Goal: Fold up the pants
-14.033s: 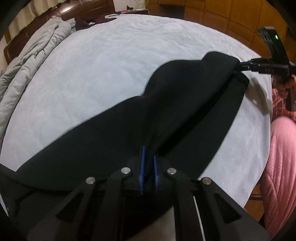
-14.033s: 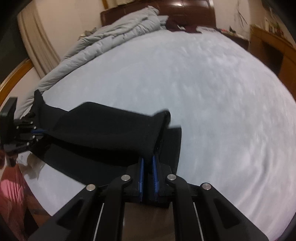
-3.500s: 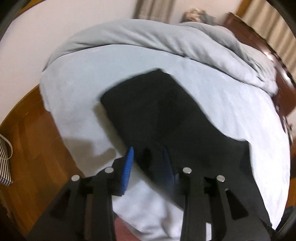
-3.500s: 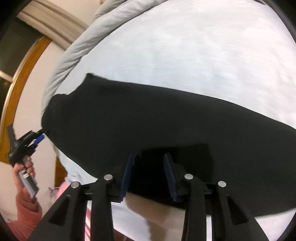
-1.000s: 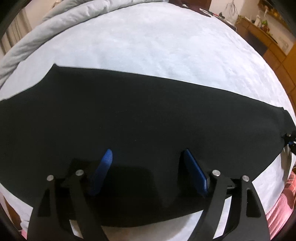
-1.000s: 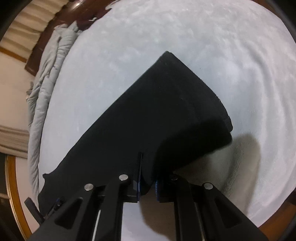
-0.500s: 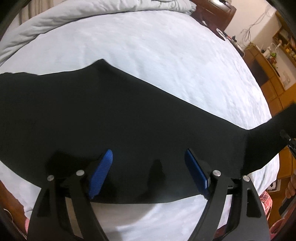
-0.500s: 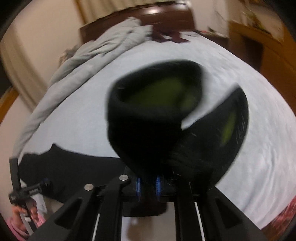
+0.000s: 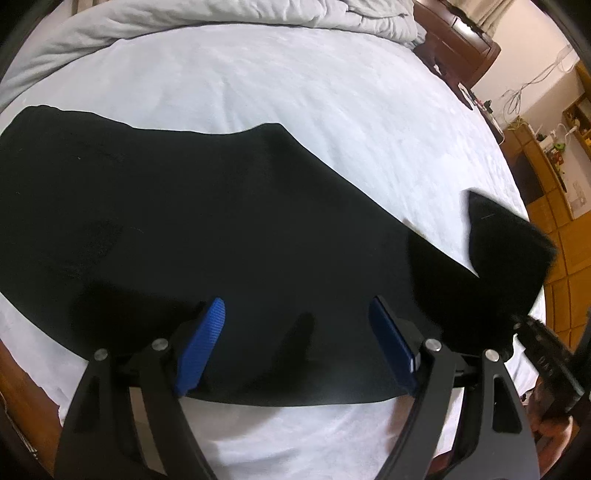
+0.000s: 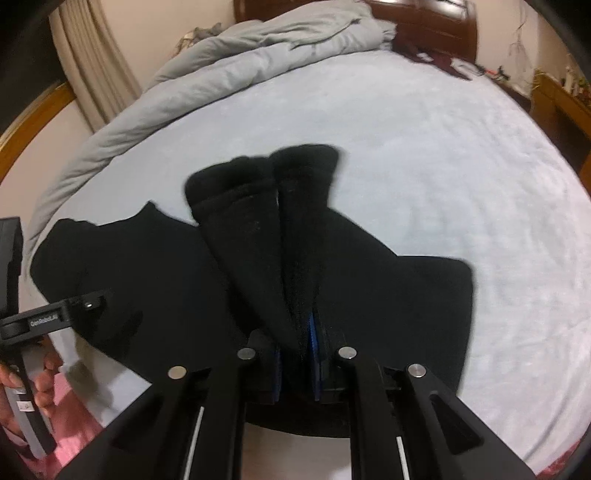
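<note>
Black pants (image 9: 192,229) lie lengthwise on a pale bed sheet (image 9: 295,92). My left gripper (image 9: 295,332) is open wide, its blue pads over the pants' near edge, holding nothing. My right gripper (image 10: 295,350) is shut on the cuff end of the pants (image 10: 273,229), lifted off the bed and hanging over the rest of the pants (image 10: 147,266). In the left wrist view the raised end (image 9: 498,258) shows at the right, above the right gripper's body (image 9: 546,354). The left gripper's body (image 10: 55,314) shows at the left of the right wrist view.
A rumpled grey duvet (image 10: 240,62) lies along the far side of the bed. A dark wooden headboard (image 10: 424,22) and wooden furniture (image 9: 546,177) stand beyond it. The person's pink clothing (image 10: 74,413) is at the near edge of the bed.
My right gripper has lifted the cuff end and carried it over toward the waist end. My left gripper stays open over the near edge.
</note>
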### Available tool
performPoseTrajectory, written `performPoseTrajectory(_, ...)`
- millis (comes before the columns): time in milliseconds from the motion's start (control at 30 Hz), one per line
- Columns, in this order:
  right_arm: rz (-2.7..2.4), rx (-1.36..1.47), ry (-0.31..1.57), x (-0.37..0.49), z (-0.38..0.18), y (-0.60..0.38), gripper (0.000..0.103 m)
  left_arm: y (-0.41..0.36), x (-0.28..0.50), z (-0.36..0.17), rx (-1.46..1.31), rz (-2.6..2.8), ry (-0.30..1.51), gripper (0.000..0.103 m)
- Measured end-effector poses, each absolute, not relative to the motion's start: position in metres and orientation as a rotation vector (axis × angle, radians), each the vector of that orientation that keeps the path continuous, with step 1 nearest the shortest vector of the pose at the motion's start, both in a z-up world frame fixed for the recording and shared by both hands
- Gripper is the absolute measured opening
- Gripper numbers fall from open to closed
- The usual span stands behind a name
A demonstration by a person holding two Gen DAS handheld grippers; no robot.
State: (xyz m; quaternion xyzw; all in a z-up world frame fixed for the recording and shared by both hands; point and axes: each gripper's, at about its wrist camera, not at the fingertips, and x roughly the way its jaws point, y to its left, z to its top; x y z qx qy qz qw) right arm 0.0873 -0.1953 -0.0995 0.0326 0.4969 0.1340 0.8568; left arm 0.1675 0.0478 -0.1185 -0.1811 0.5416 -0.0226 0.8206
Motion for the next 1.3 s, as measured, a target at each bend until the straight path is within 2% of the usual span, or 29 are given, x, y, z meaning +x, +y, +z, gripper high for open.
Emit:
performPoseTrajectory(200, 0.327, 0.027, 1.089, 0.086, -0.116, -0.159, 0.012, 0.061, 0.165, -0.120, -0.418, -0.030, 1.154, 0.080)
performPoseTrajectory(300, 0.317, 0.009, 1.117, 0.087, -0.126, -0.150, 0.016, 0.068, 0.166, -0.122, -0.434, -0.023, 1.163, 0.080)
performPoseTrajectory(333, 0.325, 0.008, 1.125, 0.086, -0.129, -0.147, 0.022, 0.069, 0.166, -0.124, -0.439, -0.022, 1.167, 0.080)
performPoseTrajectory(367, 0.343, 0.010, 1.130, 0.085, -0.131, -0.145, 0.033, 0.070, 0.166, -0.124, -0.443, -0.021, 1.171, 0.080)
performPoseTrajectory(433, 0.400, 0.028, 1.137, 0.081, -0.133, -0.138, 0.046, 0.071, 0.169, -0.126, -0.458, -0.024, 1.180, 0.081)
performPoseTrajectory(533, 0.509, 0.080, 1.153, 0.073, -0.135, -0.135, 0.057, 0.071, 0.167, -0.127, -0.487, -0.039, 1.196, 0.081)
performPoseTrajectory(667, 0.729, 0.269, 1.248, 0.064, -0.144, -0.147, 0.055, 0.063, 0.164, -0.128, -0.543, -0.081, 1.222, 0.083)
performPoseTrajectory(833, 0.678, 0.312, 1.159, 0.058, -0.124, -0.189, 0.055, 0.032, 0.170, -0.129, -0.536, -0.136, 1.247, 0.083)
performPoseTrajectory(1067, 0.567, 0.378, 1.131, 0.059, -0.117, -0.243, 0.056, -0.011, 0.191, -0.154, -0.533, -0.171, 1.346, 0.084)
performPoseTrajectory(1133, 0.547, 0.390, 1.130, 0.058, -0.119, -0.251, 0.056, -0.019, 0.194, -0.161, -0.569, -0.178, 1.366, 0.079)
performPoseTrajectory(1200, 0.530, 0.407, 1.128, 0.058, -0.122, -0.258, 0.056, -0.027, 0.195, -0.161, -0.539, -0.157, 1.368, 0.051)
performPoseTrajectory(1233, 0.517, 0.413, 1.126, 0.058, -0.123, -0.261, 0.056, -0.027, 0.195, -0.162, -0.525, -0.142, 1.368, 0.042)
performPoseTrajectory(1267, 0.510, 0.416, 1.123, 0.057, -0.124, -0.265, 0.056, -0.027, 0.195, -0.163, -0.518, -0.141, 1.371, 0.024)
performPoseTrajectory(1300, 0.500, 0.418, 1.119, 0.058, -0.124, -0.267, 0.056, -0.025, 0.191, -0.163, -0.523, -0.151, 1.374, 0.018)
